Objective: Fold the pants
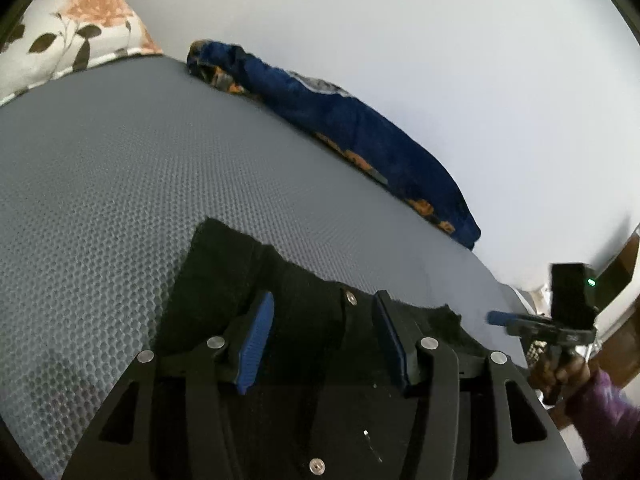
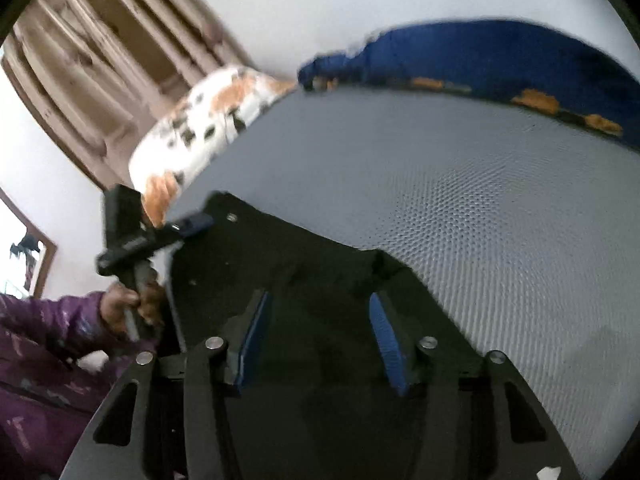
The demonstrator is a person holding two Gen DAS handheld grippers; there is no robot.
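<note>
- Pants (image 1: 304, 320) lie flat on the bed (image 1: 120, 200), waistband facing away from me.
- My left hand-held gripper (image 1: 324, 336) hangs released over the button, ready to pinch.
- My right hand-held gripper (image 2: 320, 336), likewise released, covers the other side for an even fold.

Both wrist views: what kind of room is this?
Likely a bedroom. Black pants lie on a grey textured mattress, with a floral pillow at one end, a rolled blue blanket along the wall, and a wooden wardrobe beyond.
</note>
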